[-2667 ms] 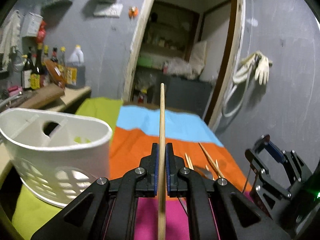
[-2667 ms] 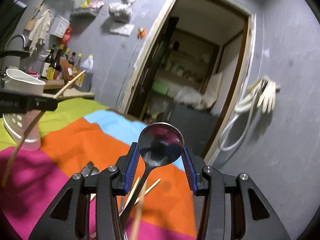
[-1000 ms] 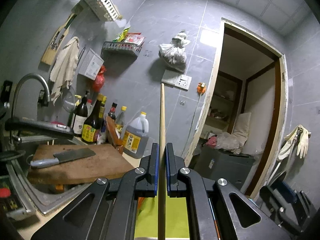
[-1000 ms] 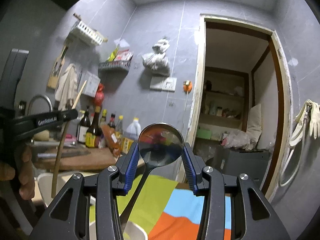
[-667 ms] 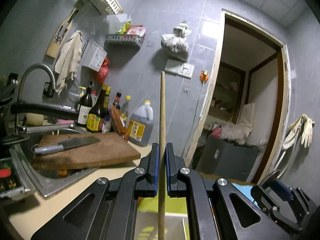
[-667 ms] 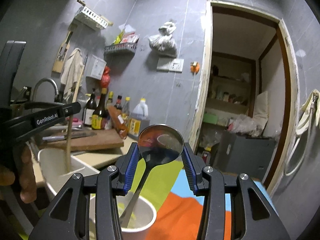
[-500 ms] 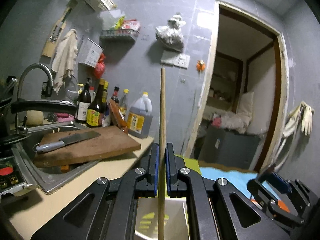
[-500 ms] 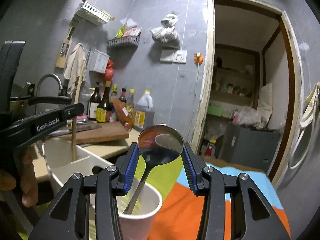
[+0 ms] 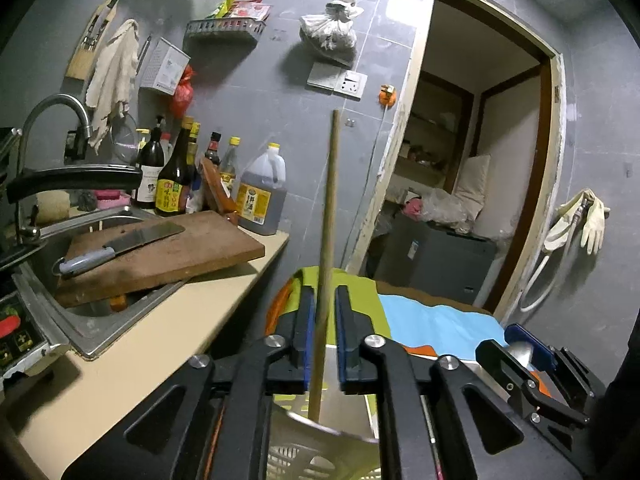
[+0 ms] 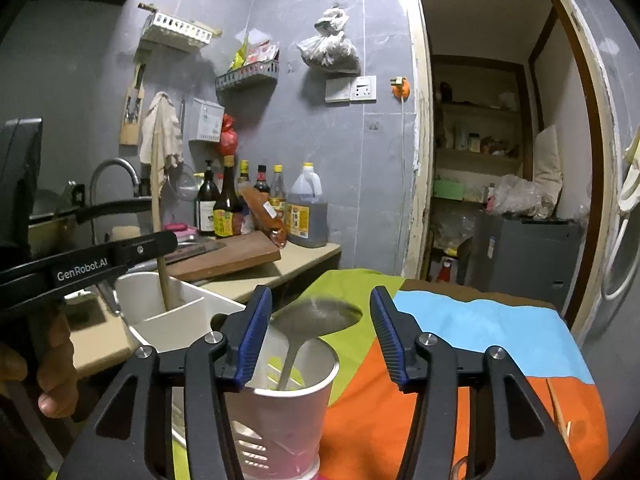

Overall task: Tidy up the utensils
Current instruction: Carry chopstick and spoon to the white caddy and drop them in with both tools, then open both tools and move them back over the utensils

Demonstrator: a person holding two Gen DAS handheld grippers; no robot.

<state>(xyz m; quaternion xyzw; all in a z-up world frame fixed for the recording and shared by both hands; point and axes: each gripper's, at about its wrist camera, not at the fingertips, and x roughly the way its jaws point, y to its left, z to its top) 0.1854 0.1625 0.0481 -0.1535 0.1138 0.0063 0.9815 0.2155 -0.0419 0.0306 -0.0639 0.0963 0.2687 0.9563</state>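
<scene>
Over at the far left, a sink (image 9: 76, 312) carries a wooden cutting board (image 9: 160, 256) with a cleaver (image 9: 116, 246) lying on it, and a row of sauce bottles (image 9: 180, 176) stands against the grey wall behind. Nearer the middle, the left gripper (image 9: 322, 336) has its fingers (image 9: 306, 336) slightly parted, a small gap showing on each side of the wooden chopstick (image 9: 326, 252) that stands nearly upright between them. The chopstick's lower end is down inside the rear compartment of the white utensil holder (image 10: 180, 312), which sits at the near edge of the table (image 10: 280, 264) on the green part of a bright cloth (image 10: 480, 332). Right of that, the right gripper (image 10: 320, 336) hovers above the holder's round front cup, its fingers (image 10: 256, 332) spread wide and touching nothing. Between them the metal spoon (image 10: 308, 316) leans bowl-up in the cup, handle down inside, blurred. Further right, the cloth runs blue and orange, with another chopstick (image 10: 558, 404) lying at its far edge, and an open doorway (image 10: 500, 140) shows shelves behind.
</scene>
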